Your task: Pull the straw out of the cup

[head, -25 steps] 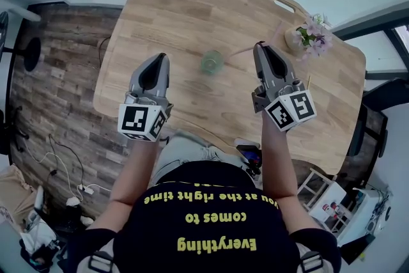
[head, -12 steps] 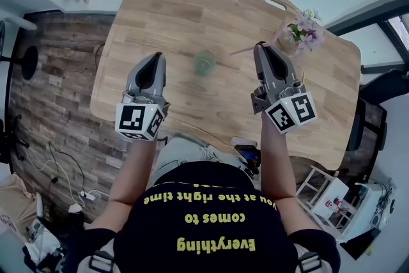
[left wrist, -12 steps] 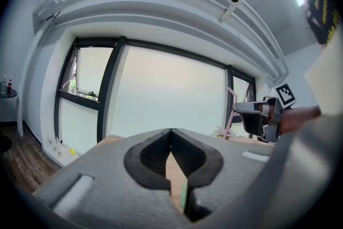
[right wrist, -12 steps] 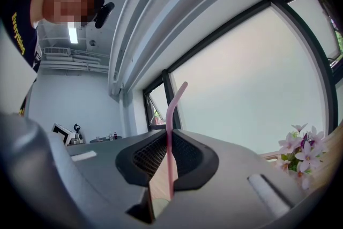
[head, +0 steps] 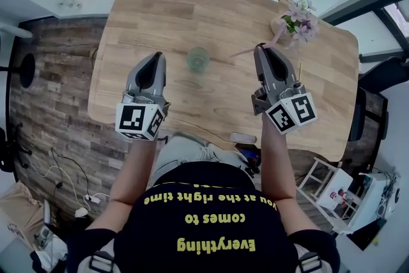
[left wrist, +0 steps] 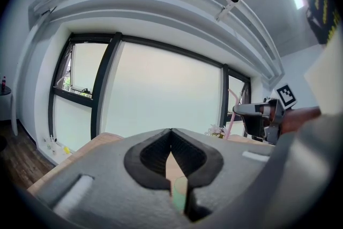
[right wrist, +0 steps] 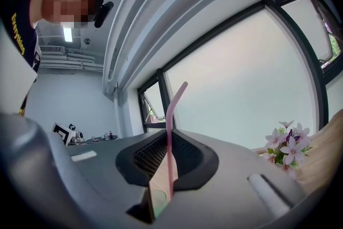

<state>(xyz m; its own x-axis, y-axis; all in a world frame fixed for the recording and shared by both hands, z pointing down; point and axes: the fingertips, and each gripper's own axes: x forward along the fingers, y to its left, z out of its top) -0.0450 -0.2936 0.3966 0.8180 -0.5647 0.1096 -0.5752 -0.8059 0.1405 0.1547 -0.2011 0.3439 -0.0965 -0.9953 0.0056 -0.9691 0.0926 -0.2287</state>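
The right gripper [head: 261,46] has its jaws drawn almost together on a pink bendy straw [head: 241,52], with only the straw's own thickness keeping the dark ribbed pads apart. In the right gripper view the straw [right wrist: 170,115] runs straight up through the narrow slot between the jaw tips [right wrist: 168,134]. Its bent top section leans off above them and its lower end reaches down into the gap.

From the head view the straw sticks out on both sides of that gripper's tip. One end points toward the glass cup [head: 198,59] and the other toward the small vase of pink flowers [head: 298,17]. The straw is out of the cup, and its nearer end stops short of the rim with bare wood showing between them.

The cup stands upright on the wooden table [head: 192,3], between the two grippers and a little beyond their tips.

The left gripper [head: 157,57] is closed with nothing in it. In the left gripper view its tips [left wrist: 171,131] meet, and only table and a greenish sliver of the cup [left wrist: 180,190] show through the slit lower down. It is held near the cup without touching it. That view also shows the right gripper [left wrist: 262,115] off to one side with the straw [left wrist: 231,111] standing in its jaws.
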